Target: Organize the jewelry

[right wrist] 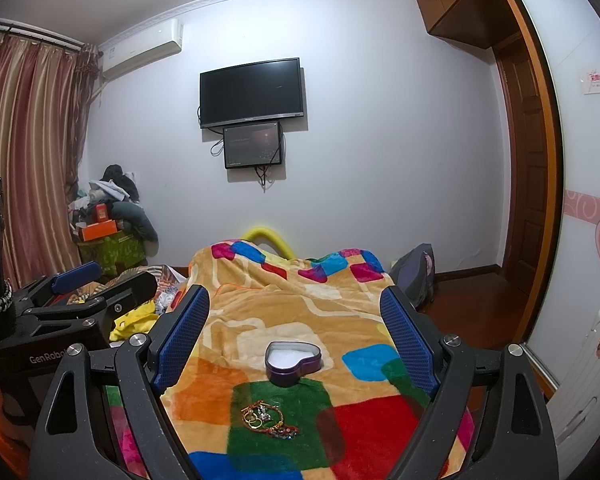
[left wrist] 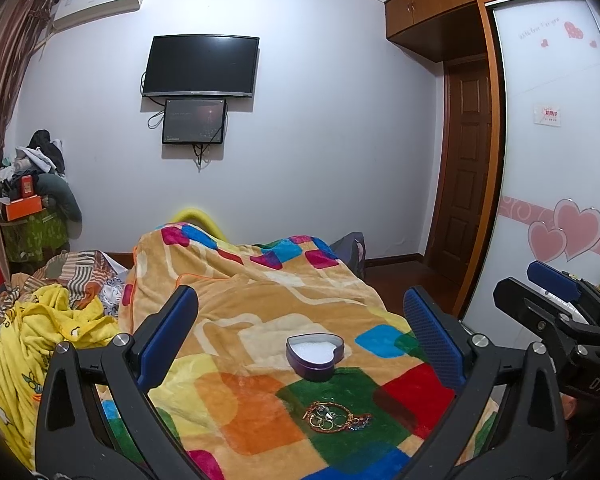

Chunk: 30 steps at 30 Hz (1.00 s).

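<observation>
A small pile of jewelry [left wrist: 334, 416], with bracelets and rings, lies on a green patch of the patterned blanket [left wrist: 260, 300]. It also shows in the right wrist view [right wrist: 269, 420]. Just beyond it stands an open purple heart-shaped tin [left wrist: 315, 356] with a white lining, also in the right wrist view [right wrist: 293, 362]. My left gripper [left wrist: 300, 320] is open and empty, held above the blanket short of the tin. My right gripper [right wrist: 296, 316] is open and empty at about the same distance. Each gripper shows in the other's view: the right [left wrist: 556, 304], the left [right wrist: 84, 284].
The blanket covers a bed, with yellow clothing [left wrist: 40, 340] heaped at its left. A TV [left wrist: 200, 66] hangs on the far wall. A pile of clutter [left wrist: 32, 200] fills the left corner by the curtain [right wrist: 24, 152]. A wardrobe door [left wrist: 556, 140] stands at right, a backpack [right wrist: 416, 276] by the bed.
</observation>
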Each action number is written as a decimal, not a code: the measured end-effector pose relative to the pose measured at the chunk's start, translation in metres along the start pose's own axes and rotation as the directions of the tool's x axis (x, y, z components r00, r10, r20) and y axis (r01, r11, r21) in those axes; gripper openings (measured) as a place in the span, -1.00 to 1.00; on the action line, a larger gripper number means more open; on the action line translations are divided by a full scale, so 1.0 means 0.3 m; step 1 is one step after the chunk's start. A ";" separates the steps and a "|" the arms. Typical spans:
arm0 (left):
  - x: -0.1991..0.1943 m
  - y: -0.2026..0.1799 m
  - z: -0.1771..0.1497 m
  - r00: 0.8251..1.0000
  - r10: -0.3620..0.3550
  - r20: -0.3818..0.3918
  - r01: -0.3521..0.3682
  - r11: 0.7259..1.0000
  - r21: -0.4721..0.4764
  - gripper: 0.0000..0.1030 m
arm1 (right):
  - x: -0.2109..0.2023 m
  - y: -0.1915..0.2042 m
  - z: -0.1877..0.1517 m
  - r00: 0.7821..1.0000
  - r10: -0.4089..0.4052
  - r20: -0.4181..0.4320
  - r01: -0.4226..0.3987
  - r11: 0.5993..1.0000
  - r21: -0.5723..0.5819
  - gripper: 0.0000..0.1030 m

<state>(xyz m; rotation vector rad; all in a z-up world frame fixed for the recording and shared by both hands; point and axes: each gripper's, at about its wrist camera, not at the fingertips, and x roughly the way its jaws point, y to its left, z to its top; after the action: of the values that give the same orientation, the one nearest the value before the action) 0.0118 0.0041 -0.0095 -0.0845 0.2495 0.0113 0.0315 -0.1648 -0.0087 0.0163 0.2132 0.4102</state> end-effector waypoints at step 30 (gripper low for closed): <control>0.003 -0.001 0.004 1.000 0.001 -0.007 -0.001 1.000 -0.006 1.00 | 0.006 0.009 -0.012 1.000 0.003 0.000 -0.003 1.000 -0.002 0.65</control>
<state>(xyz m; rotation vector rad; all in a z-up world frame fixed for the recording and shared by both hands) 0.0129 0.0040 -0.0087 -0.0907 0.2570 0.0129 0.0312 -0.1617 -0.0123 0.0147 0.2124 0.4129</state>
